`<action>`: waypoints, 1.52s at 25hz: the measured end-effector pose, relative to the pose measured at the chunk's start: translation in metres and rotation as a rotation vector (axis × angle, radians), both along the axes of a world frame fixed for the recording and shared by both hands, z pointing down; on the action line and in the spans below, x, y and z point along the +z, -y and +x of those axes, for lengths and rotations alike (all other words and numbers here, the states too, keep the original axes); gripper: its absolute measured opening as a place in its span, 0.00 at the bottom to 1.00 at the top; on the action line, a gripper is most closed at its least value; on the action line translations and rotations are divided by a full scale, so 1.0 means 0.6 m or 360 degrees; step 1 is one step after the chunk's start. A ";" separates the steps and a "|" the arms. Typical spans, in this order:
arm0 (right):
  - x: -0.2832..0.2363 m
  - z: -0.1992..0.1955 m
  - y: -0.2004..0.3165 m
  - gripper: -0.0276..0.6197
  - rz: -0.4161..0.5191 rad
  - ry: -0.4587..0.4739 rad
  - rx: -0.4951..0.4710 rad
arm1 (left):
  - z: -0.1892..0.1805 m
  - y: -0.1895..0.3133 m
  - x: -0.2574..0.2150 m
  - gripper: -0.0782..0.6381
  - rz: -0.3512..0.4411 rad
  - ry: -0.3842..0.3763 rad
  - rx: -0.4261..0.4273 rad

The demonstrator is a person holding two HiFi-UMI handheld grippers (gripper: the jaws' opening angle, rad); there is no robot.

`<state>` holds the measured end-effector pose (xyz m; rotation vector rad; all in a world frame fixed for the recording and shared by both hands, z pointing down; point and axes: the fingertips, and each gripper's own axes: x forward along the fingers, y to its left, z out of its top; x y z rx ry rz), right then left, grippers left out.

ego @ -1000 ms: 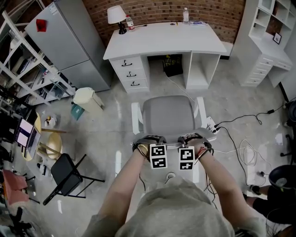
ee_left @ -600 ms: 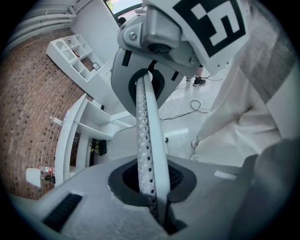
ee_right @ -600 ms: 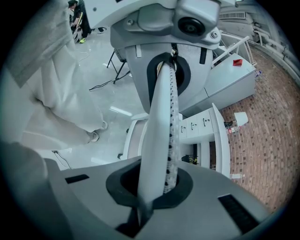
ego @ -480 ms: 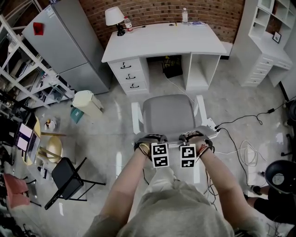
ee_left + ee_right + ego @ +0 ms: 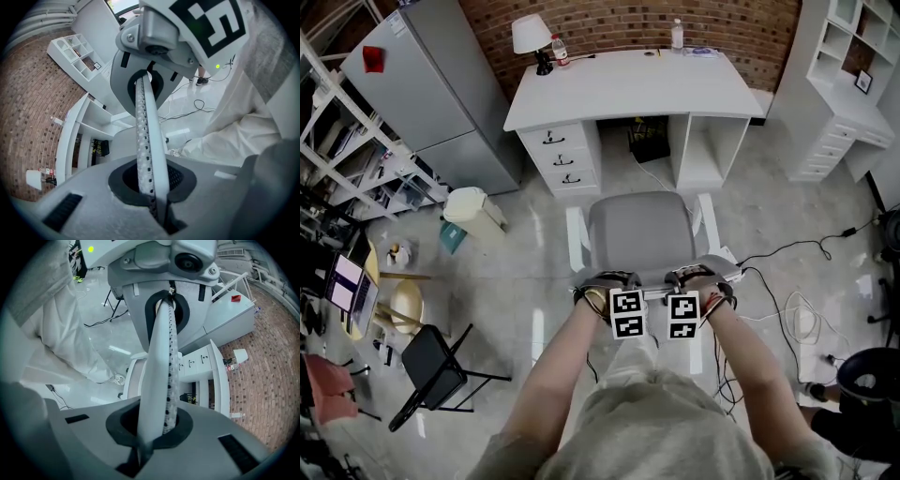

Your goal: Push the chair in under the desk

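Observation:
A grey chair (image 5: pixel 639 230) with white armrests faces the white desk (image 5: pixel 633 80), standing a short way out from it on the floor. Something dark sits in the desk's knee opening (image 5: pixel 649 139). Both grippers lie level along the top of the chair back, pointing at each other tip to tip. My left gripper (image 5: pixel 643 298) (image 5: pixel 144 145) is shut and nothing shows between its jaws. My right gripper (image 5: pixel 667 296) (image 5: pixel 166 371) is shut the same way. The hands hide where the jaws meet the backrest.
A cream bin (image 5: pixel 473 208) and a black folding chair (image 5: pixel 436 361) stand to the left. A grey cabinet (image 5: pixel 422 89) is at the back left. Cables (image 5: pixel 787 300) trail over the floor on the right, near white shelves (image 5: pixel 848 84). A lamp (image 5: pixel 530 36) and a bottle (image 5: pixel 677 33) stand on the desk.
The head view has crept forward slightly. Both grippers stay shut at the chair back, and the chair has barely shifted.

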<state>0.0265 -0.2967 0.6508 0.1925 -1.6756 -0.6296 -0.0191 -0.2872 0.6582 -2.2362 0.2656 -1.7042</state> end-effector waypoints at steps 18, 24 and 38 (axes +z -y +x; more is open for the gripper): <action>-0.003 -0.008 0.137 0.06 0.0010 0.0000 0.0005 | -0.008 0.138 -0.002 0.15 0.0002 0.0004 0.0017; -0.003 -0.007 0.180 0.06 0.0009 0.0000 0.0014 | -0.008 0.182 -0.001 0.15 0.0003 0.0005 0.0023; -0.004 -0.008 0.279 0.06 0.0001 -0.0003 0.0039 | -0.010 0.282 -0.003 0.14 -0.0005 0.0004 0.0043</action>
